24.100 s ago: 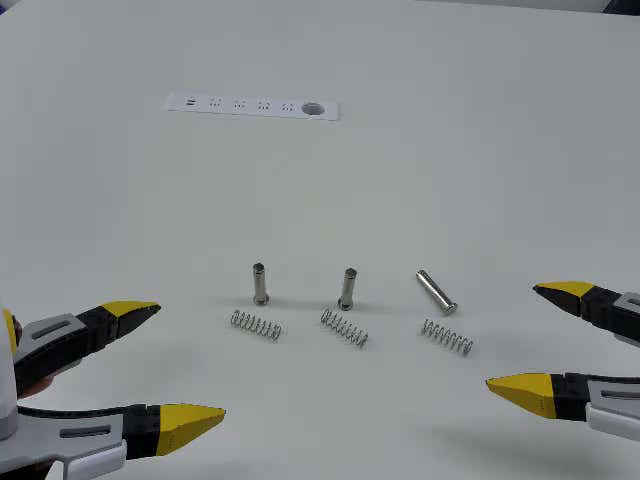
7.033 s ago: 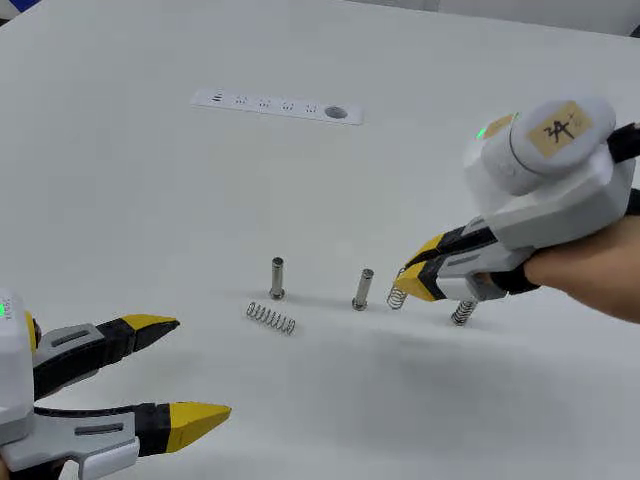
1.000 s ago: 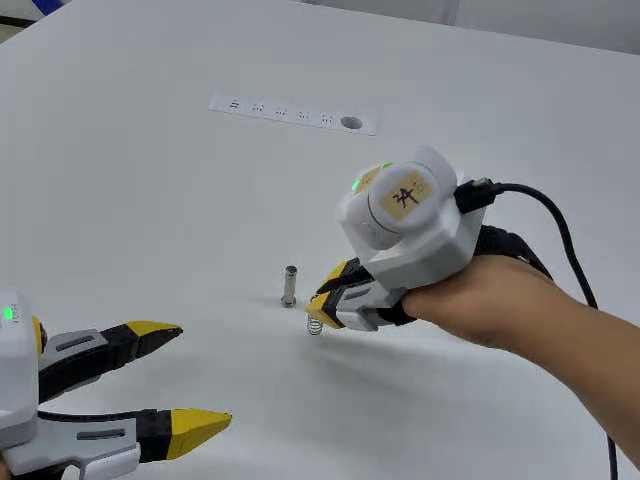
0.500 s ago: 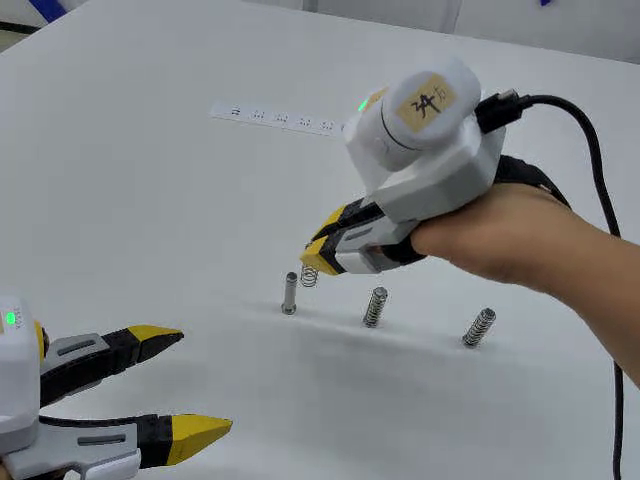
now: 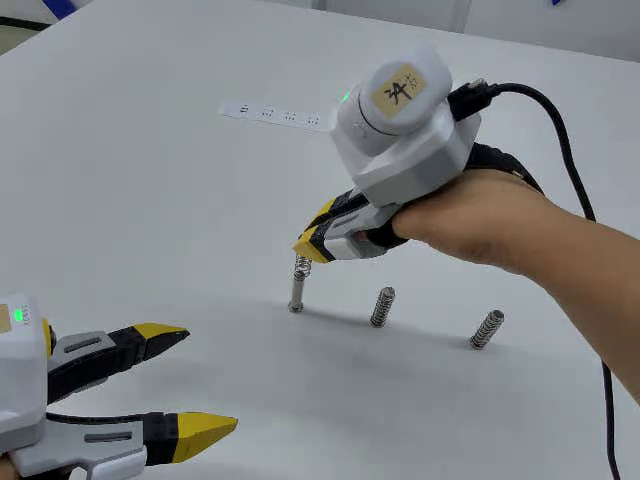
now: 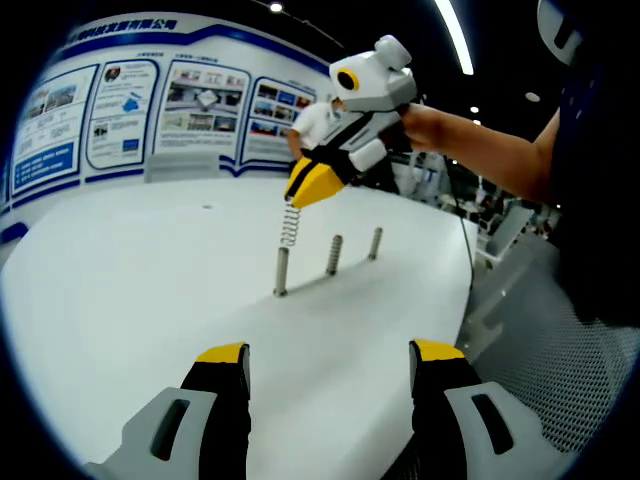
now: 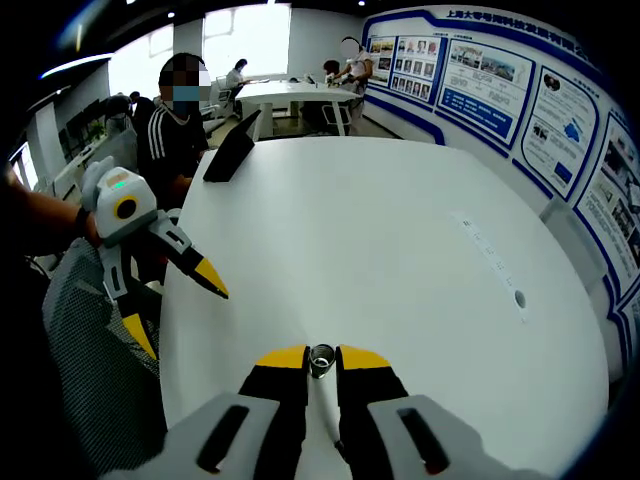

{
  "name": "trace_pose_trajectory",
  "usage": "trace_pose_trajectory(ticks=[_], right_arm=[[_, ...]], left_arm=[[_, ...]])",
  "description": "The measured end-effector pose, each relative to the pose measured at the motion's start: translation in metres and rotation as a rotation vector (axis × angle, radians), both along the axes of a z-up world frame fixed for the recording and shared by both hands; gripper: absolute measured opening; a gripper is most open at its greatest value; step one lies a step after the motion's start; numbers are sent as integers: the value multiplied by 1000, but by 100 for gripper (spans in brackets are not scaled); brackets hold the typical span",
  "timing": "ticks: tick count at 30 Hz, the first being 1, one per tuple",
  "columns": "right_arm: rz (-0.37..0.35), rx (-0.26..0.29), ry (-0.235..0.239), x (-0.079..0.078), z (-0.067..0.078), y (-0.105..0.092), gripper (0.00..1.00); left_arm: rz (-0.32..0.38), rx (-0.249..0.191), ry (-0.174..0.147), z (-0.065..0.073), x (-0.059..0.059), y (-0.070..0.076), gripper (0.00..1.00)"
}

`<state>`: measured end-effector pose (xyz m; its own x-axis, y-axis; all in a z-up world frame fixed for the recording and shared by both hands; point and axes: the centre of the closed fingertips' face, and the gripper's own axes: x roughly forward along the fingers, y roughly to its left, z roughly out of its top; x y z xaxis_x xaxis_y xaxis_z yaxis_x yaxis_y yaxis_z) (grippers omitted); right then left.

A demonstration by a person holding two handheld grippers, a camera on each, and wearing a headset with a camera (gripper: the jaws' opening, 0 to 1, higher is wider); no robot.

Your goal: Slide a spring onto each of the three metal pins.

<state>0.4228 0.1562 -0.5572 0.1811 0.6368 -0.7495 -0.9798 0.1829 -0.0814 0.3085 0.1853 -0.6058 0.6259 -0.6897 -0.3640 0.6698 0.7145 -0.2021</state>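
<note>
Three metal pins stand upright on the white table point(image 5: 150, 180). The middle pin point(image 5: 381, 306) and the right pin point(image 5: 487, 328) each carry a spring. My right gripper point(image 5: 304, 248) is shut on a spring point(image 5: 301, 267) whose lower end sits over the top of the left pin point(image 5: 297, 295). In the left gripper view the spring point(image 6: 290, 223) hangs from the yellow tips above the pin point(image 6: 282, 273). In the right gripper view the spring point(image 7: 321, 358) shows end-on between the tips. My left gripper point(image 5: 195, 382) is open at the near left, well apart from the pins.
A white power strip point(image 5: 278, 115) lies flat at the far side of the table. A black cable point(image 5: 560, 130) runs from the right gripper along the person's arm. In the right gripper view, people sit at a table point(image 7: 300, 95) in the background.
The right gripper has lowered the spring from beside the left pin's top onto it. The left gripper has stayed put.
</note>
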Motion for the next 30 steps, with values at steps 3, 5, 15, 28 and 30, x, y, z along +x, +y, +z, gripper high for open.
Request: trace_pose_trajectory(ticks=[3, 5, 15, 28, 30], right_arm=[[-3, -8, -3, 2, -4, 0, 11], [-4, -6, 2, 2, -5, 1, 11], [-10, -13, 18, 3, -12, 4, 11], [-17, -37, 42, 9, -35, 4, 12], [-19, -41, 45, 8, -38, 3, 12]], left_arm=[[1, -1, 1, 0, 0, 0, 66], [1, -1, 1, 0, 0, 0, 66], [1, -3, 3, 0, 1, 0, 66], [1, 0, 6, -1, 1, 1, 66], [1, -1, 6, -1, 2, 2, 66]])
